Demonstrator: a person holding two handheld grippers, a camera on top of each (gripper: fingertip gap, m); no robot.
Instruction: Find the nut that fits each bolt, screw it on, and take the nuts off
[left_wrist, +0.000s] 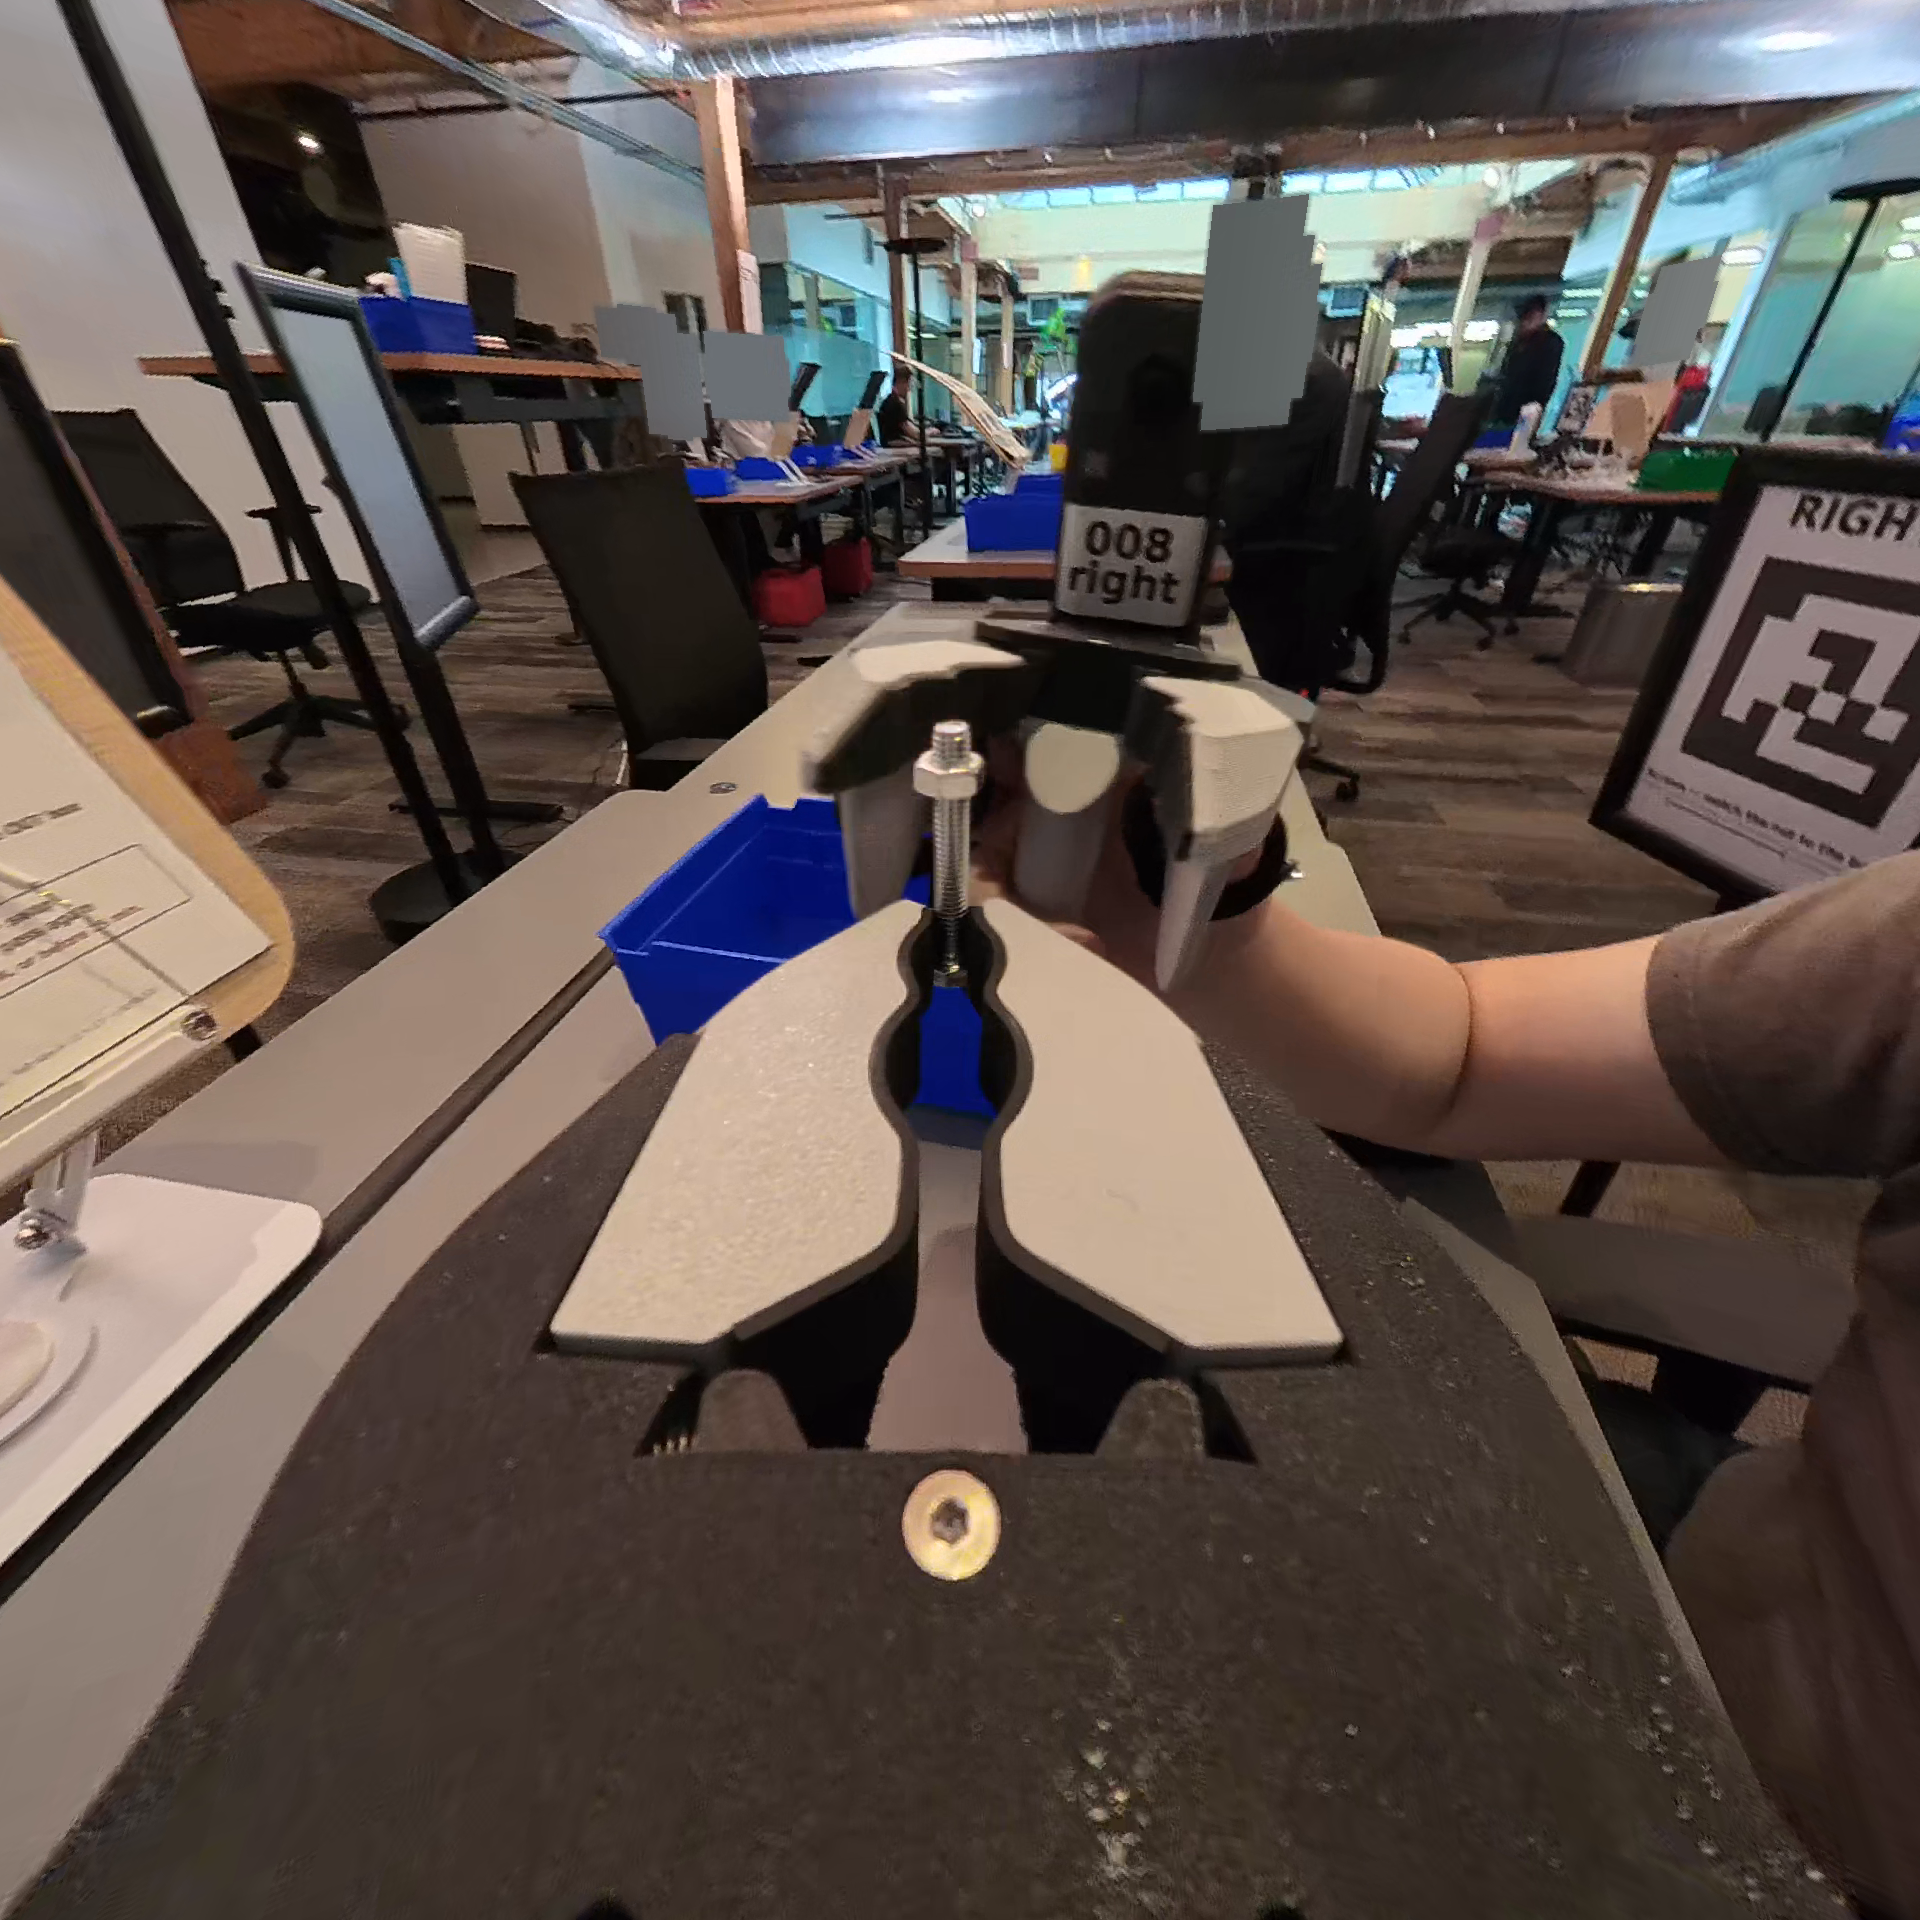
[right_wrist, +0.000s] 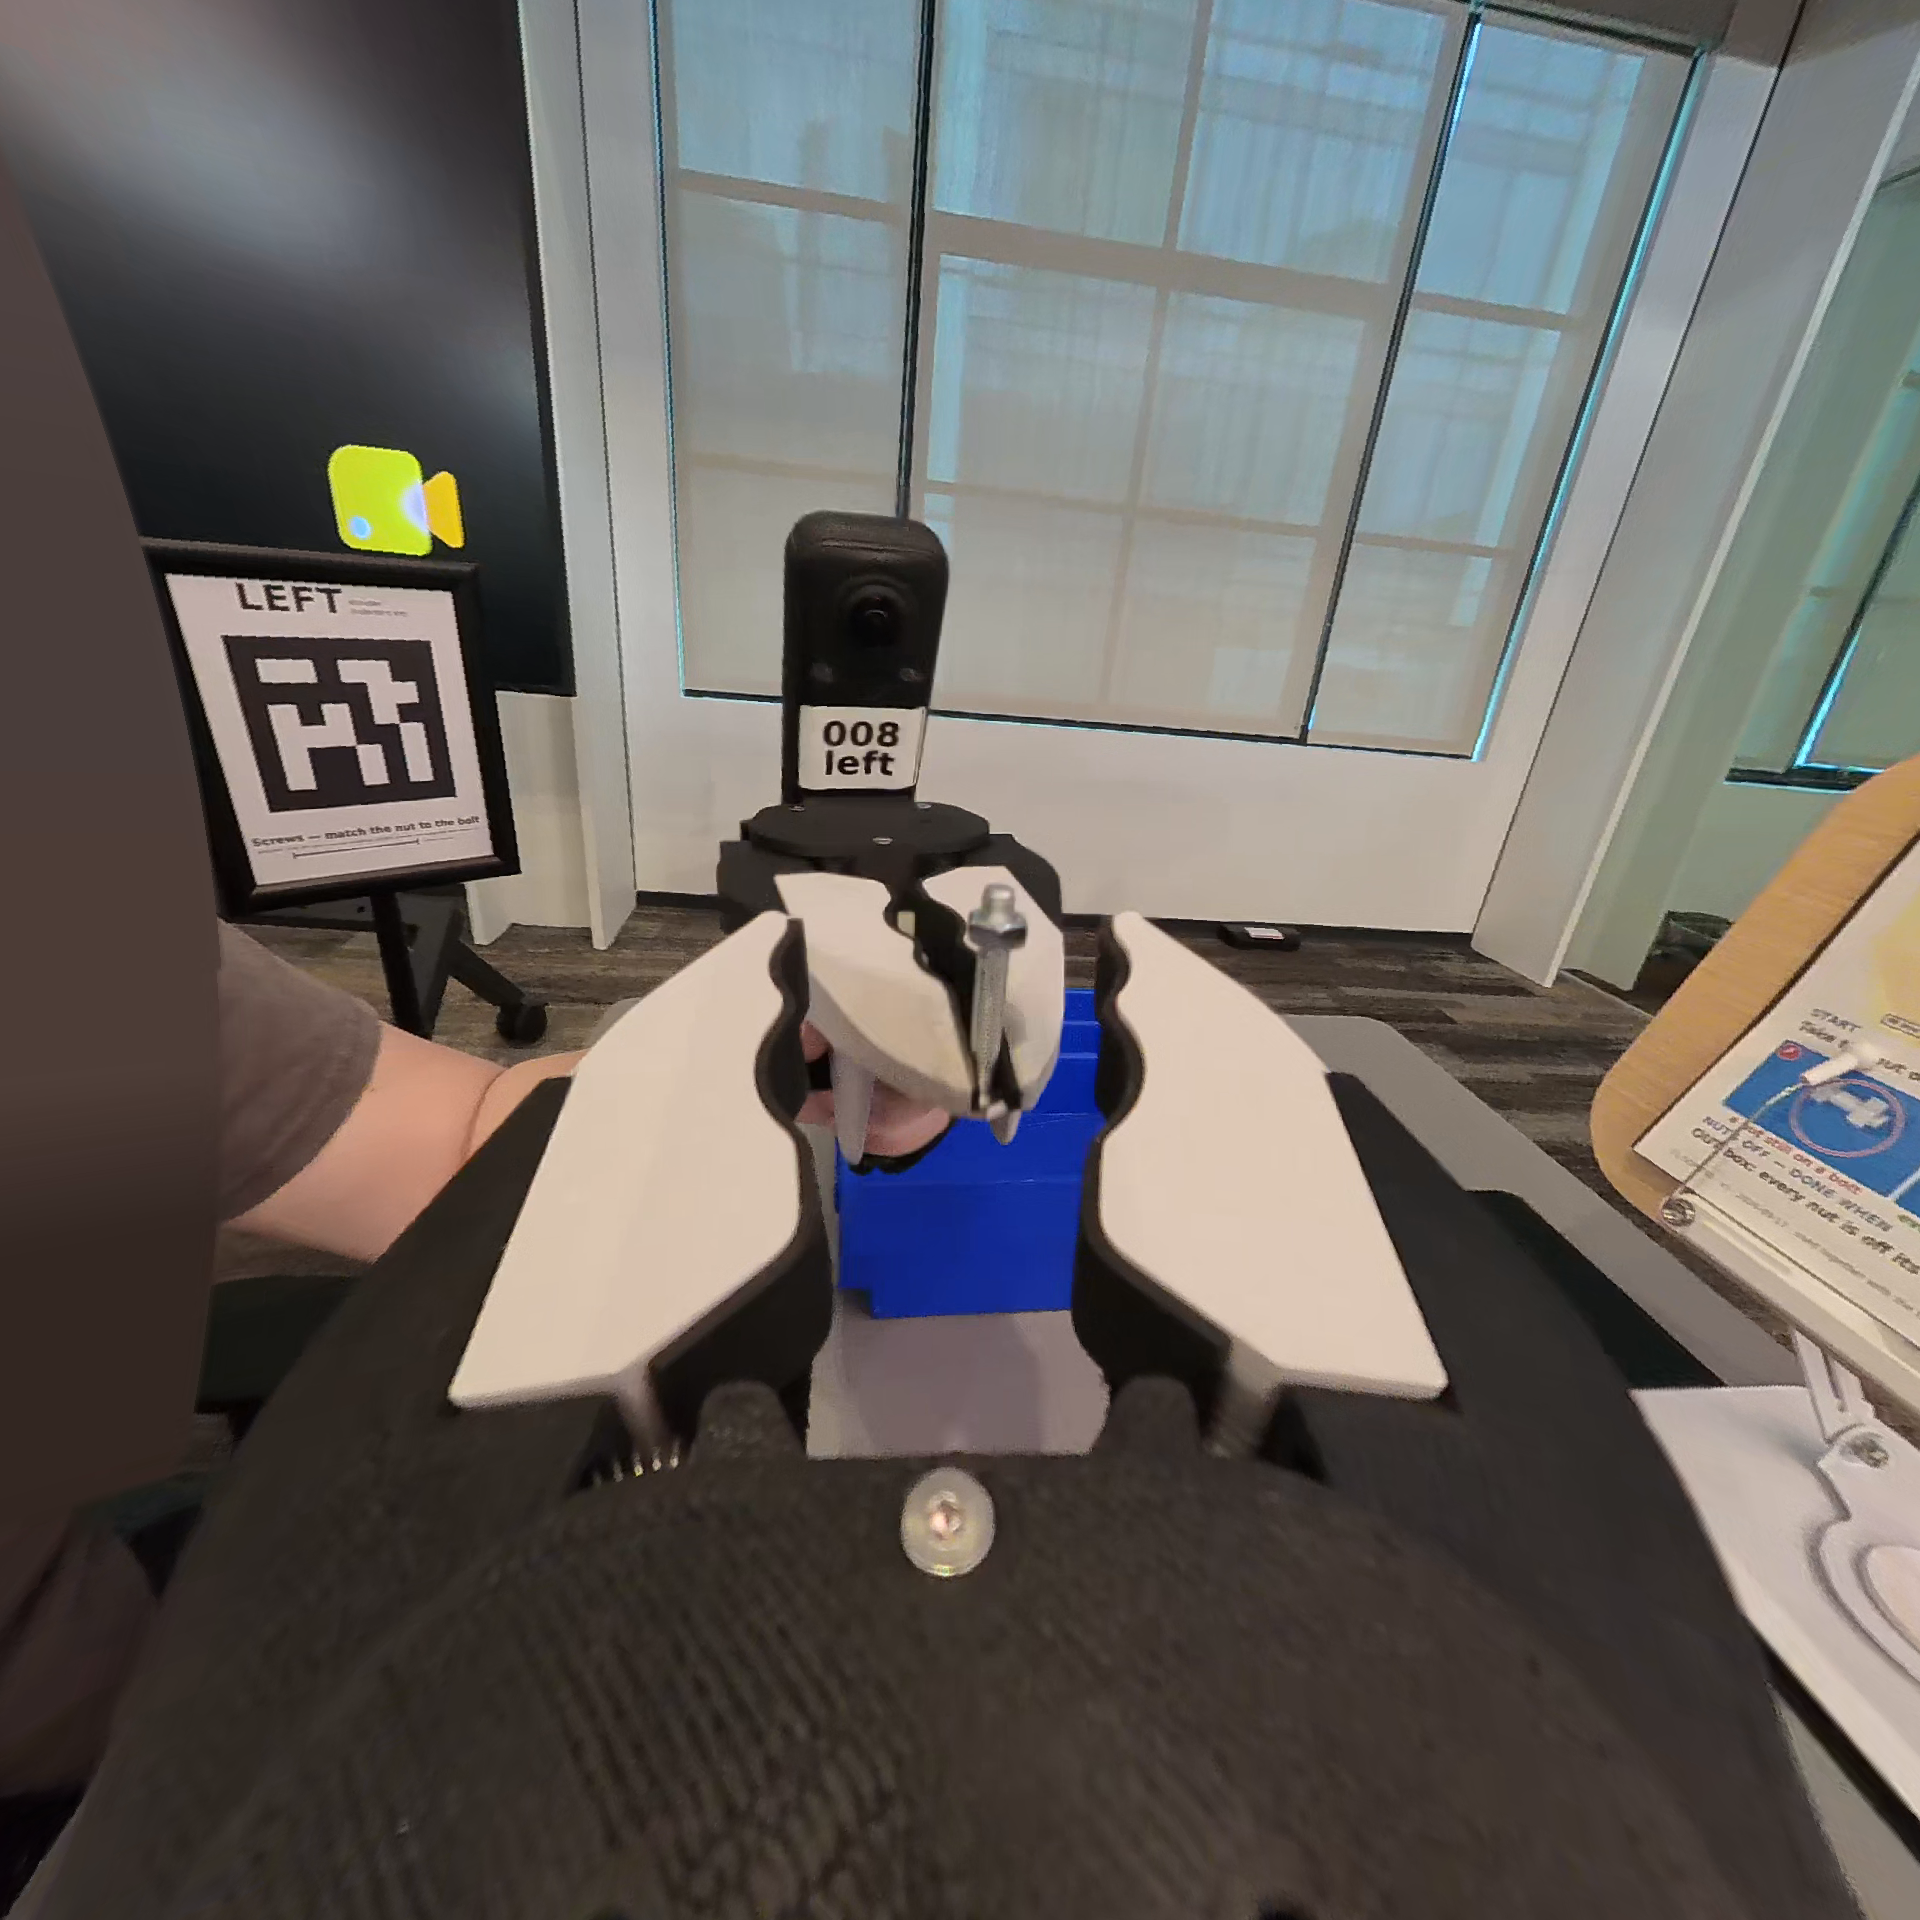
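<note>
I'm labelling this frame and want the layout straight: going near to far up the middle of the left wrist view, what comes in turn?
Left gripper shut on the bolt's lower end → bolt standing upright → nut near its top → right gripper, open behind the bolt → black camera on top of the right gripper.

The left gripper (left_wrist: 949, 940) is pinched nearly closed while the right gripper (right_wrist: 945, 1023) faces it with fingers spread wide (forearm (left_wrist: 1382, 1049) bare).

We record a lettered white label (right_wrist: 860, 746) on the left gripper (left_wrist: 951, 925) camera and a second label (left_wrist: 1130, 566) on the right gripper (right_wrist: 948, 940) camera. A framed marker sign (right_wrist: 343, 727) stands far left, a second framed sign (left_wrist: 1808, 686) far right, and a printed instruction sheet (right_wrist: 1808, 1143) near right.
</note>
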